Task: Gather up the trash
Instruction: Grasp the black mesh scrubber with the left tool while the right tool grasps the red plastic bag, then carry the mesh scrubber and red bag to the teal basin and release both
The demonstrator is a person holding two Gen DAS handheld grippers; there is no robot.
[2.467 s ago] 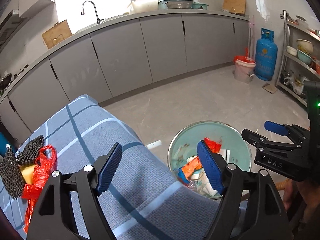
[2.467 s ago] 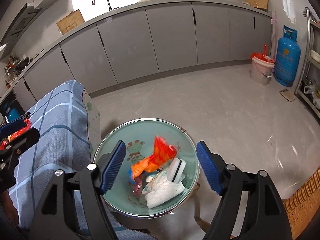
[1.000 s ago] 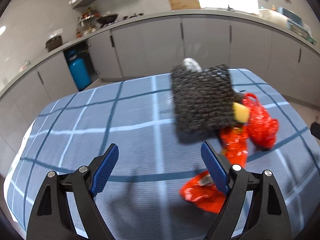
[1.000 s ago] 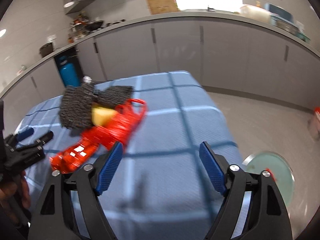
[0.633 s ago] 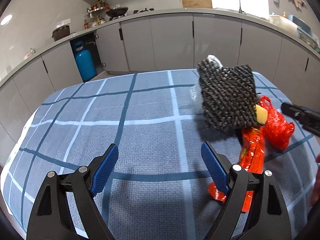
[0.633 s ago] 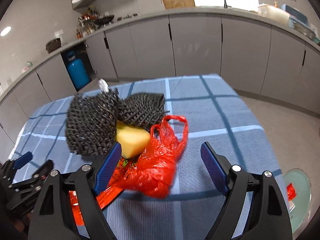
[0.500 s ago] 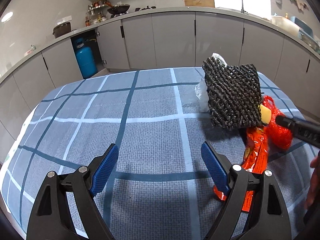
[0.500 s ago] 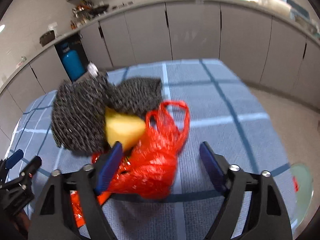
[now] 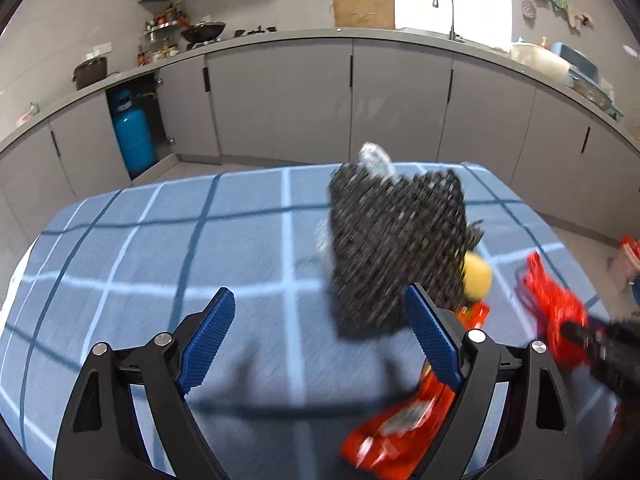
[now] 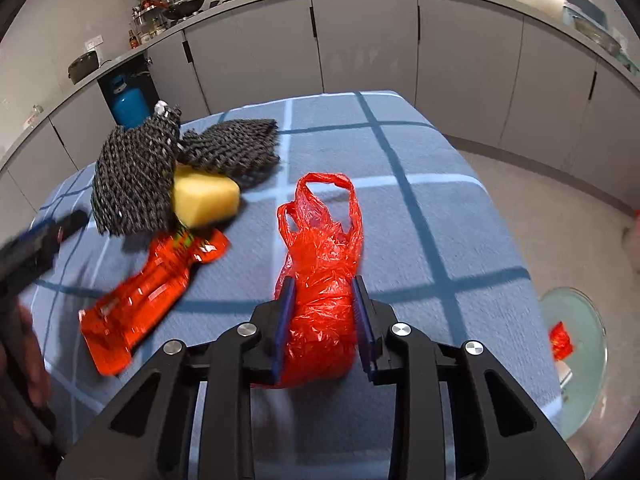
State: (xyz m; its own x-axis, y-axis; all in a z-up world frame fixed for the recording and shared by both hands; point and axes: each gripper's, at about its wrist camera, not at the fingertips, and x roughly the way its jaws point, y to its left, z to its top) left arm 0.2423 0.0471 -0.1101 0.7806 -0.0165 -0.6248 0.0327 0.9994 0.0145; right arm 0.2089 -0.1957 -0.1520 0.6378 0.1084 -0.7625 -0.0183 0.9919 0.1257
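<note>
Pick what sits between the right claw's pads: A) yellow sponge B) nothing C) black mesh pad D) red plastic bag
D: in the right wrist view the right claw has just been closing and its pads press on the red plastic bag on the table.

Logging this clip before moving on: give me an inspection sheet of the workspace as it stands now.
Surface: table under a blue checked cloth.
Job's things: red bag; red wrapper flat on the cloth; bin on the floor, a red scrap inside.
Clutter: black mesh overlapping a yellow sponge.
Grippers: right gripper has just been closing, pads pressing the red bag; left gripper open, nothing between its pads.
Cables: nothing seen.
Surroundings: grey cabinets, blue gas cylinder, tap.
</note>
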